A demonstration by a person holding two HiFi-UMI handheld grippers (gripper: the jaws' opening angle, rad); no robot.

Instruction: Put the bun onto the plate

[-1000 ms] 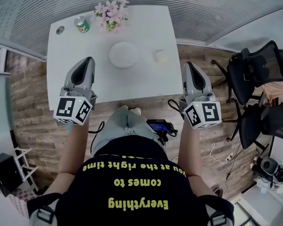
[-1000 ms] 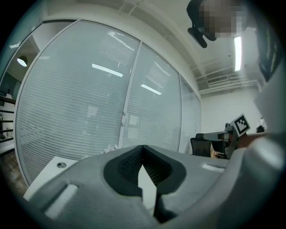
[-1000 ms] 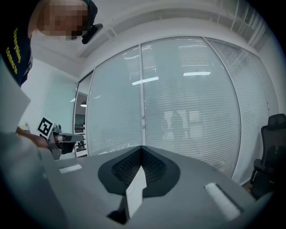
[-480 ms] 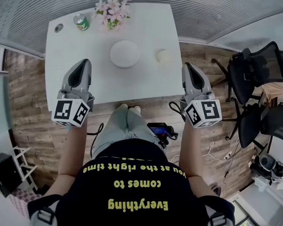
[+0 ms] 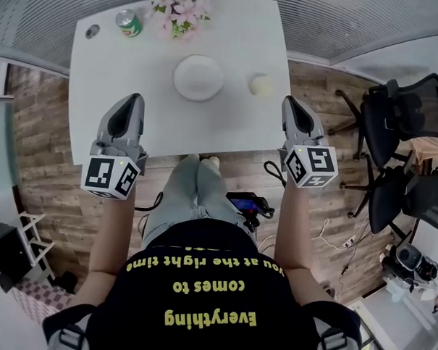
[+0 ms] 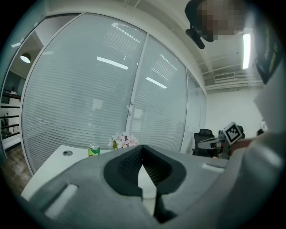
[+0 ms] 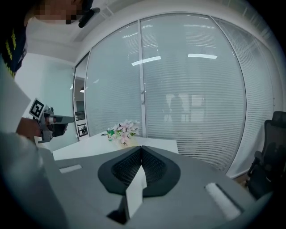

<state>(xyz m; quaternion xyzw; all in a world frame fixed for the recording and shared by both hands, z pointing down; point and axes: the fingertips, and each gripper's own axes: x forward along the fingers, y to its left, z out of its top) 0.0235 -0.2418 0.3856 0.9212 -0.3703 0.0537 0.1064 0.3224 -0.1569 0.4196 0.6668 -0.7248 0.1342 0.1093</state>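
A pale round bun point(image 5: 261, 85) lies on the white table point(image 5: 107, 79), to the right of a white plate point(image 5: 198, 77) with nothing on it. My left gripper point(image 5: 133, 99) hovers over the table's near left part, shut and holding nothing. Just off the near right corner, short of the bun, my right gripper point(image 5: 290, 101) is also shut and bare. In the left gripper view the closed tips point(image 6: 142, 146) point over the table; the right gripper view shows its closed tips point(image 7: 141, 147) likewise. The gripper bodies hide bun and plate in both of these views.
A green can point(image 5: 128, 21) and a pot of pink flowers point(image 5: 179, 9) stand at the table's far edge, with a small round cap point(image 5: 93, 31) at the far left. Black office chairs point(image 5: 406, 113) stand to the right. Glass walls with blinds point(image 7: 192, 89) lie beyond the table.
The table has shifted up and right in the head view. The right gripper has sunk and looks smaller beside the near right corner. The left gripper has dropped a little. Both stay shut.
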